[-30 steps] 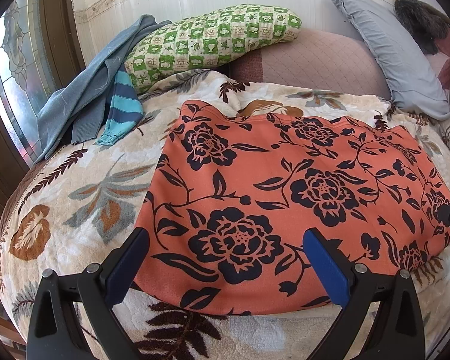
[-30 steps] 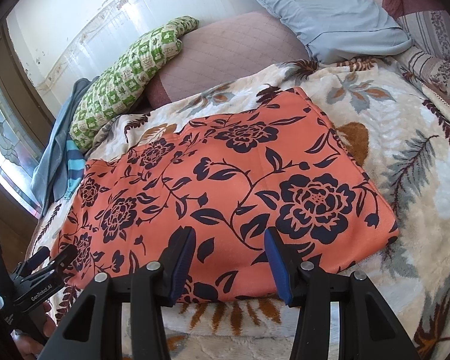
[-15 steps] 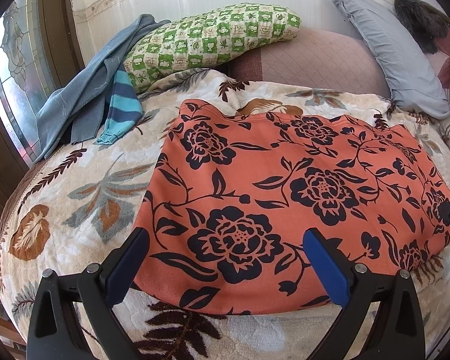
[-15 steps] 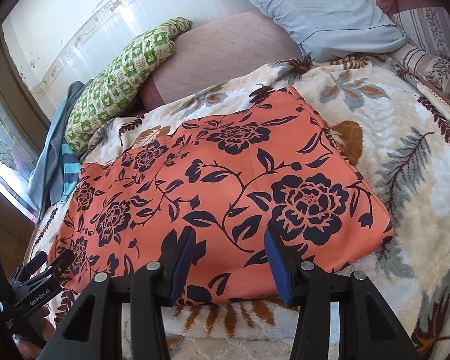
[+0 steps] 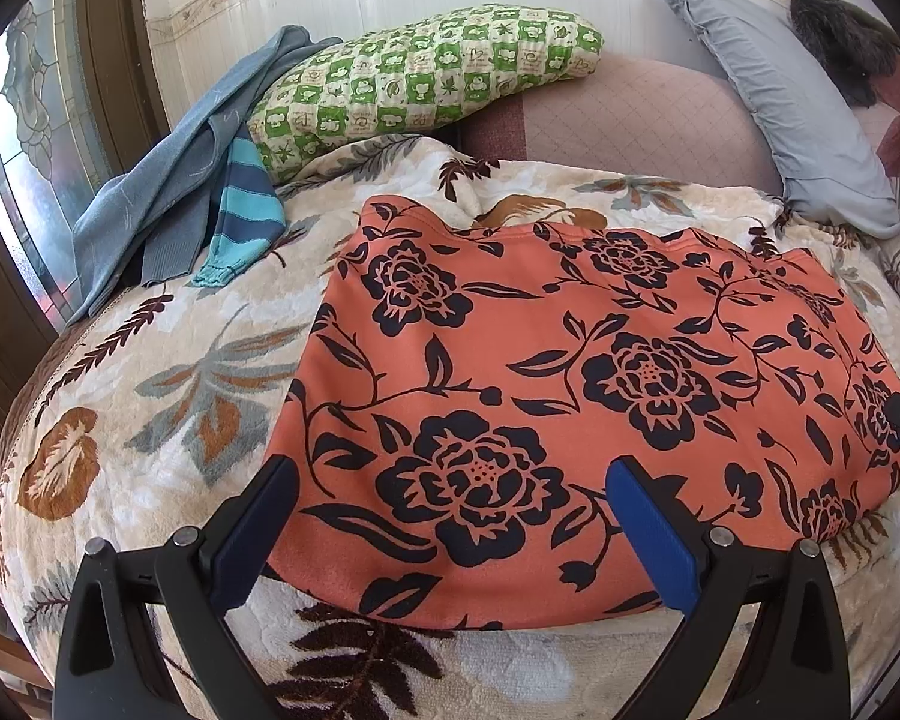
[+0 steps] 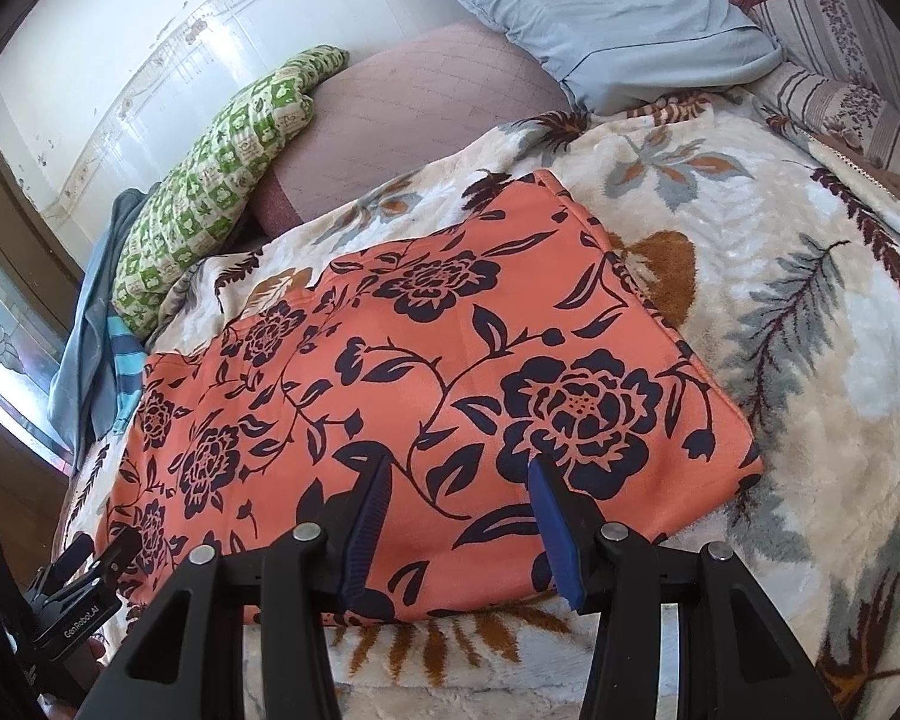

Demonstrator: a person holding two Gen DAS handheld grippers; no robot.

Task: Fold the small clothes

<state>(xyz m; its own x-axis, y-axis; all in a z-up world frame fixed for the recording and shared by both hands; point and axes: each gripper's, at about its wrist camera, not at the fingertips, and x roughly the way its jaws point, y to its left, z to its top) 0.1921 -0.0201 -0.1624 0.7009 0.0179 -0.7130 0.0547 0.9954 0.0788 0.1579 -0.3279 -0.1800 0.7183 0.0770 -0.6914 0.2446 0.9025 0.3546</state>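
Note:
An orange garment with dark navy flowers (image 5: 570, 372) lies flat on the bed, folded into a wide rectangle; it also shows in the right wrist view (image 6: 414, 396). My left gripper (image 5: 450, 480) is open and empty, hovering over the garment's near left part. My right gripper (image 6: 459, 474) is open and empty over the near edge toward the garment's right end. The left gripper also shows at the lower left of the right wrist view (image 6: 99, 549).
A cream leaf-patterned blanket (image 5: 150, 396) covers the bed. A grey-blue garment and a striped teal sleeve (image 5: 234, 204) lie at the far left. A green checked pillow (image 5: 426, 78), a pink cushion (image 5: 630, 120) and a grey-blue pillow (image 5: 792, 102) line the wall.
My right gripper has moved forward and left over the garment's near edge. The left gripper has barely moved. The garment lies as before.

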